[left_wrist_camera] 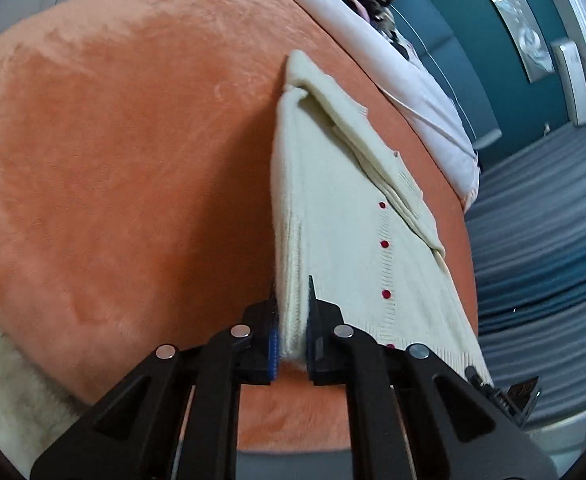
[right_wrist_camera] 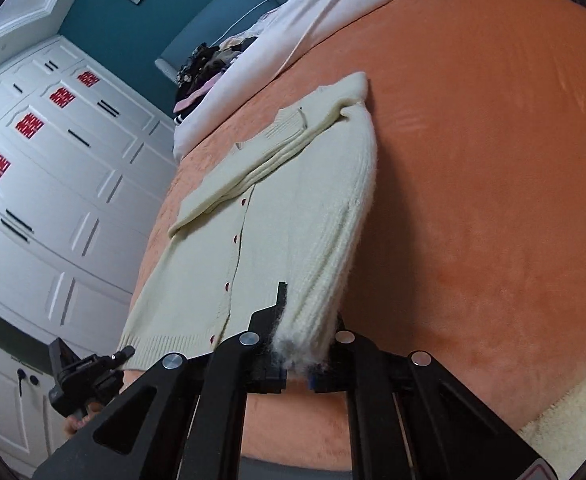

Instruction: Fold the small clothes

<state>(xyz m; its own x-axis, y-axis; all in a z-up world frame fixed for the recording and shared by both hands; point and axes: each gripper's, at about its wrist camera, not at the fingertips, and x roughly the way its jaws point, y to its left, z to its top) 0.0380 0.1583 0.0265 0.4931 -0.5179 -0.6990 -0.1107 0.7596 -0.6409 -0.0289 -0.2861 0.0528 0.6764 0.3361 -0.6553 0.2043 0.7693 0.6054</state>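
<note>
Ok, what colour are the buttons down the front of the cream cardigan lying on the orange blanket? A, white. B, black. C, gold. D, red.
D: a row of small red buttons runs down the placket of the cream cardigan.

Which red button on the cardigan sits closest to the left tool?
The lowest red button, beside the hem ribbing of the cream cardigan; the other three run up the placket, farther from the left tool.

Cardigan hem corner hidden between tool pads.
</note>
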